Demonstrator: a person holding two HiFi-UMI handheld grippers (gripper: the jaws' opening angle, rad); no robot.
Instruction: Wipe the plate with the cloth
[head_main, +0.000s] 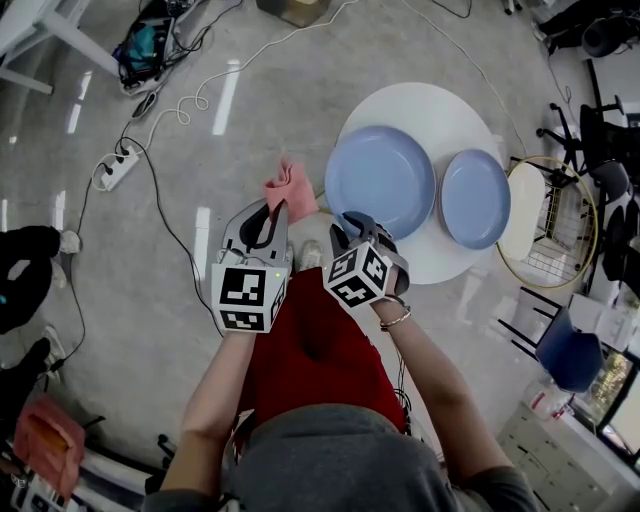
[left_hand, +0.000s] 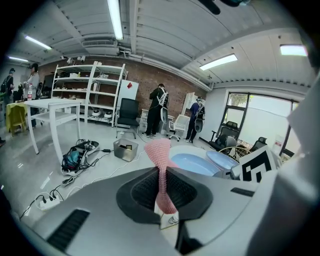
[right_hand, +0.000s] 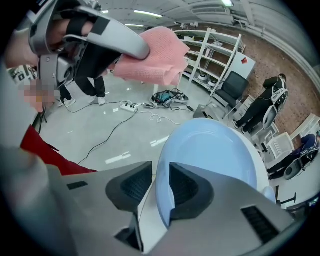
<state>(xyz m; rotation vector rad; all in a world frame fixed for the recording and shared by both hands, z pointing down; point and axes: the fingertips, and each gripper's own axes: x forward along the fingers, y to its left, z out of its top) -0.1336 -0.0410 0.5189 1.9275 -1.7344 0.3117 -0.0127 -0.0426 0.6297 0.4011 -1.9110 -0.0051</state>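
Note:
A large pale blue plate (head_main: 385, 175) lies on a round white table (head_main: 420, 100). My left gripper (head_main: 275, 215) is shut on a pink cloth (head_main: 290, 188), held up just left of the plate. In the left gripper view the cloth (left_hand: 159, 150) stands pinched between the left gripper (left_hand: 162, 177) pads, with the plate (left_hand: 192, 164) beyond. My right gripper (head_main: 350, 228) is at the plate's near rim. In the right gripper view the right gripper (right_hand: 161, 172) is open, the plate (right_hand: 215, 150) rim passing between its pads with a thin gap on the left. The cloth (right_hand: 150, 50) hangs above.
A second, smaller blue plate (head_main: 475, 197) sits to the right on the same table. A round wire rack (head_main: 555, 230) stands right of the table. Cables and a power strip (head_main: 115, 168) lie on the floor at left. People (left_hand: 160, 102) stand by shelves far back.

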